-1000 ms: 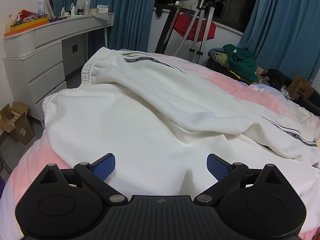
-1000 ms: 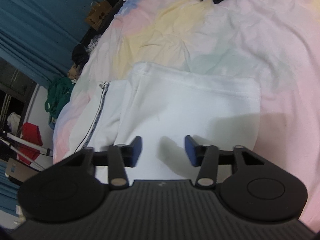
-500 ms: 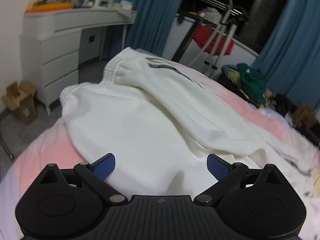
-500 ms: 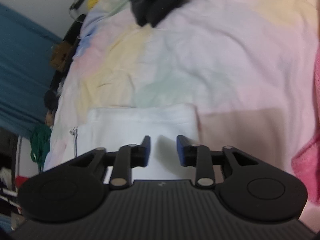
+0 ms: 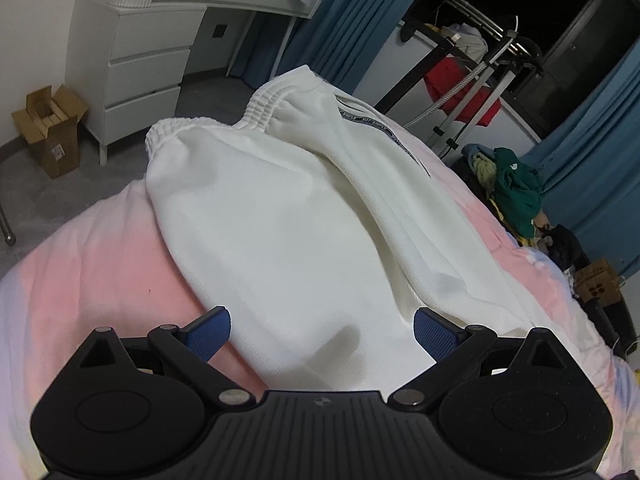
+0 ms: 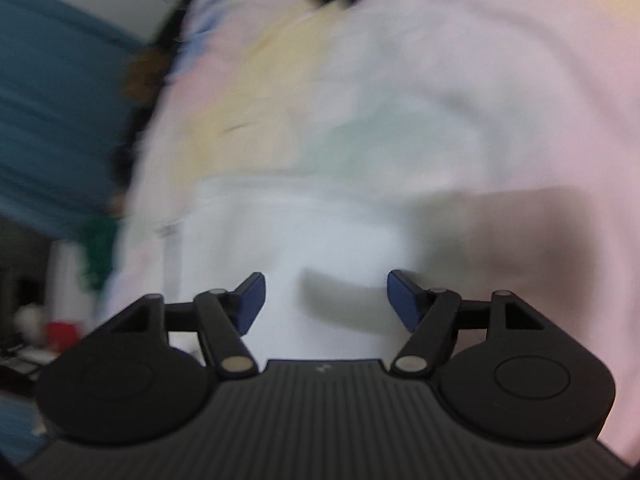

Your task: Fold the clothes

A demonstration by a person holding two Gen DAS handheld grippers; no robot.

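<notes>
A pair of white sweatpants [image 5: 304, 216] is spread across a bed covered with a pastel pink, yellow and green bedspread [image 5: 92, 264]. The elastic waistband [image 5: 264, 98] is seen at the far end of the bed in the left wrist view, and a dark printed stripe [image 5: 380, 128] runs down one leg.

The left tongs [image 5: 322, 330] are held wide apart just above the near part of the sweatpants; no cloth is caught between the blue pads [image 5: 210, 330].

The right wrist view is blurred. There, the right tongs [image 6: 326, 300] are seen over the white hem end of the sweatpants [image 6: 296, 240], which lies flat on the bedspread [image 6: 500, 100]. Their jaws have just been opening and now stand apart, with nothing gripped between them; the cloth lies below the pads.

Beside the bed, a white dresser [image 5: 136, 60] with drawers is seen, with an open cardboard box [image 5: 50, 128] on the floor next to it. Blue curtains [image 5: 356, 12] hang behind, a metal clothes rack [image 5: 476, 64] carries a red garment [image 5: 460, 84], and a heap of green clothing [image 5: 516, 188] is piled at the far side.
</notes>
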